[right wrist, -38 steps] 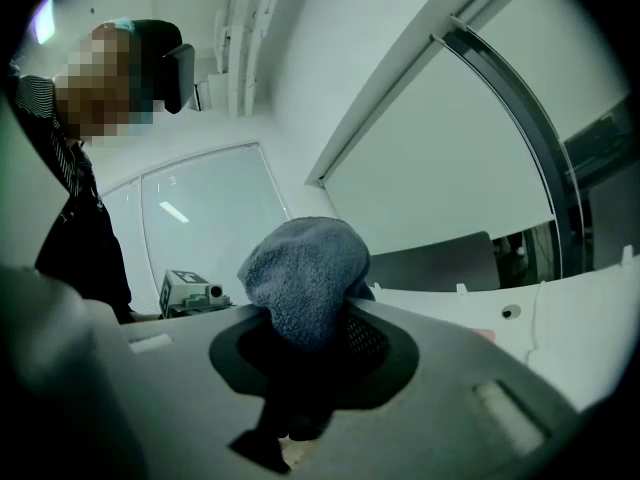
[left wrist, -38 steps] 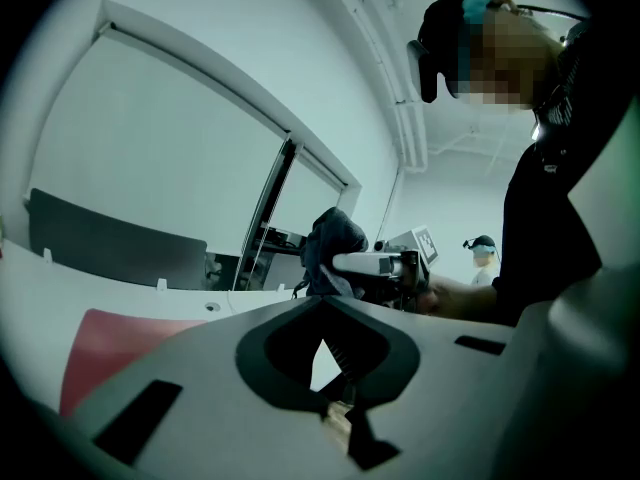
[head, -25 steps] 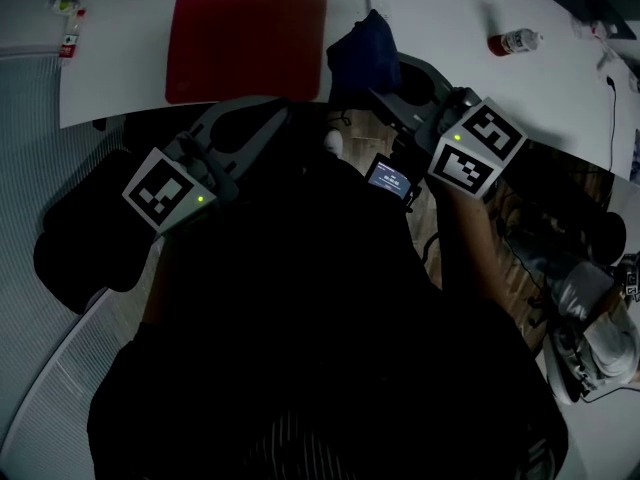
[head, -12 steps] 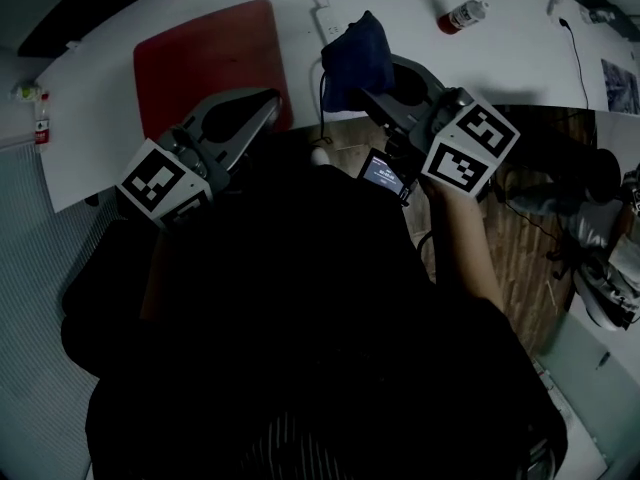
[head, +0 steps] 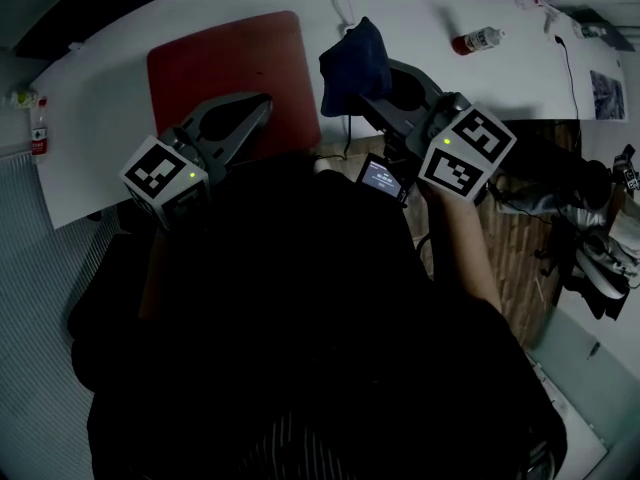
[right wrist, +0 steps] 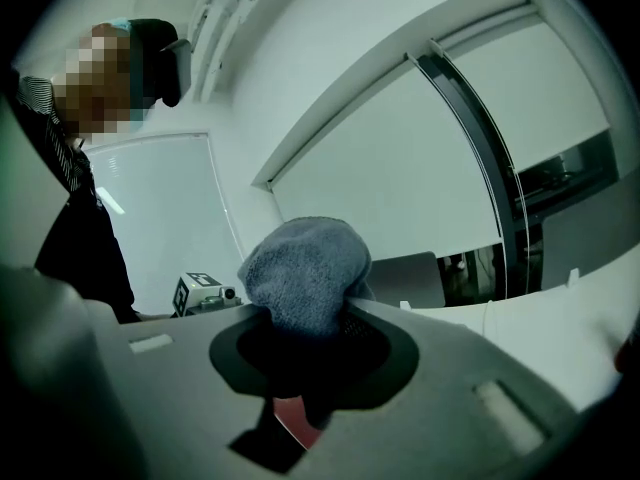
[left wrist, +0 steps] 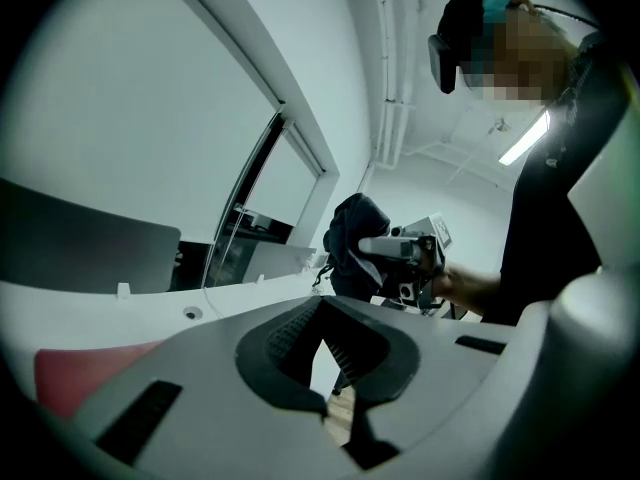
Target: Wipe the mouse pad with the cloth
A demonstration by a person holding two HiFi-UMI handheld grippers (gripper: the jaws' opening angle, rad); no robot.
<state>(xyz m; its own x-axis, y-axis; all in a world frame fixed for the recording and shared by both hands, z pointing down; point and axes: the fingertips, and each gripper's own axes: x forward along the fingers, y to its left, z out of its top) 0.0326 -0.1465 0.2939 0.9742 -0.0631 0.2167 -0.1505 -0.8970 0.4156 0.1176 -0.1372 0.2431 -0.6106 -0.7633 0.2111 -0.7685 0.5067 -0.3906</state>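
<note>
Mouse pad (head: 230, 63) flat and red on the white table (head: 100, 138), not yet touched by the cloth (head: 355, 60). Hardly any change there in the last second: cloth as before, bunched in the tightly closed right claw (head: 372, 96), held in the air just off the pad's right edge. Left claw (head: 258, 108) now forward over the pad's near edge (closed, nothing in it), likely to pin it down. Wiping probably next: across and down with the cloth.
</note>
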